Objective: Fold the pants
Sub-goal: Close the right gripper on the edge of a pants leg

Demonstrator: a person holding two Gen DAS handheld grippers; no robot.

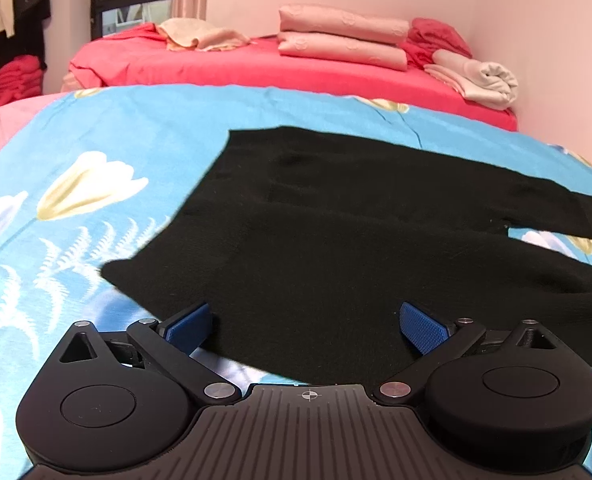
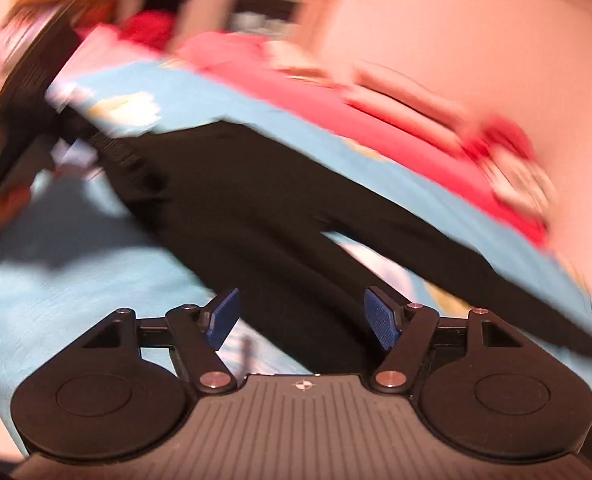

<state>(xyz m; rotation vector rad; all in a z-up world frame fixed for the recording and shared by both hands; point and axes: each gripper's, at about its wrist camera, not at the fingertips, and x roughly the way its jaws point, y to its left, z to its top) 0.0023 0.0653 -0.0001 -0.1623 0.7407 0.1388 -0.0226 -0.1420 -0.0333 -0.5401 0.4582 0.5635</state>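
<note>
Black pants point(image 1: 335, 232) lie spread flat on a blue flowered bedsheet point(image 1: 76, 208), waist end towards the left, both legs running off to the right. My left gripper point(image 1: 303, 326) hovers open just above the near edge of the waist part, blue pads point(image 1: 188, 326) wide apart, nothing pinched. The right wrist view is blurred and tilted: the pants point(image 2: 264, 216) show with the legs splitting apart. My right gripper point(image 2: 301, 316) is open above the near leg, nothing between its pads. The other gripper's body point(image 2: 24, 120) shows at the left edge.
A red bed point(image 1: 256, 64) beyond the blue sheet carries folded pink blankets point(image 1: 339, 36), a beige cloth point(image 1: 200, 34) and rolled towels point(image 1: 479, 76). A pink wall point(image 1: 535, 40) closes the right side. Clothes hang at the far left point(image 1: 12, 8), beside a window.
</note>
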